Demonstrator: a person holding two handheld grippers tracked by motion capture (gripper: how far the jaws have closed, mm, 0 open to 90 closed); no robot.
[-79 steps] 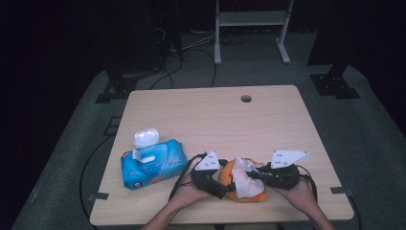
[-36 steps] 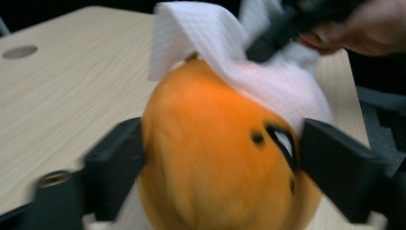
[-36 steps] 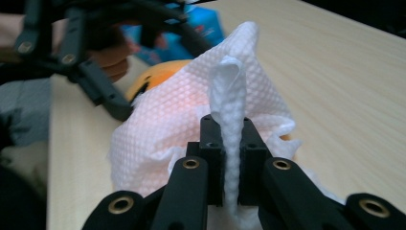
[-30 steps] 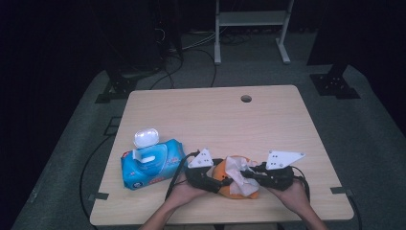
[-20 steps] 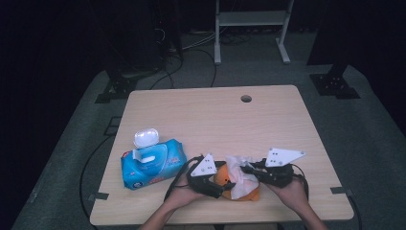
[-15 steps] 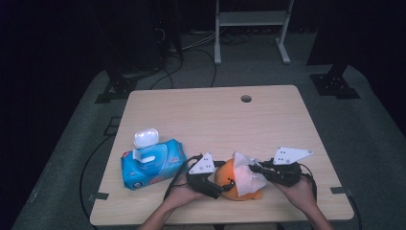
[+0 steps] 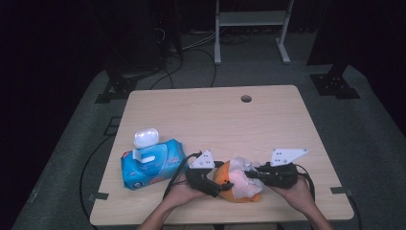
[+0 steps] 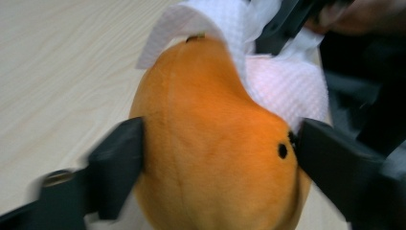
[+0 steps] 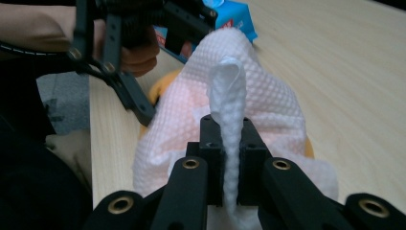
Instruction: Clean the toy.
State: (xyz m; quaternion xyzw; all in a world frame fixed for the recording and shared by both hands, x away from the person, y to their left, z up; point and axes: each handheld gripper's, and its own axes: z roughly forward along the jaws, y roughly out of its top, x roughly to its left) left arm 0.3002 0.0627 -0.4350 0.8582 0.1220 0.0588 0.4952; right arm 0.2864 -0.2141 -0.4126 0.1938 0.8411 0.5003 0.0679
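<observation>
Centrally, near the front edge of the pale wooden surface [image 7: 215, 120], clasped an orange plush toy [image 7: 224, 176] from both sides in the left tool [image 7: 219, 186], with the black jaws pressed into the soft flanks. Had just been closing a little further on that toy after a slight easing, so judged a re-settled grip rather than a release. Clenched tight in the right tool [image 9: 225, 139], a twisted fold of a white textured wipe [image 9: 249, 105], pinched between the pads and running up from them. Draped the rest of that wipe over the top and right side of the toy, touching it. Compared with a couple of seconds before, carried higher over the toy instead of lying bunched at its near right side; barely shifted otherwise, both hands. Probably meant wiping well under way, with the toy steadied for further strokes. Left untouched to the left, apart from the toy, a blue pack of wipes [image 7: 151, 164] with its white lid flipped open.
</observation>
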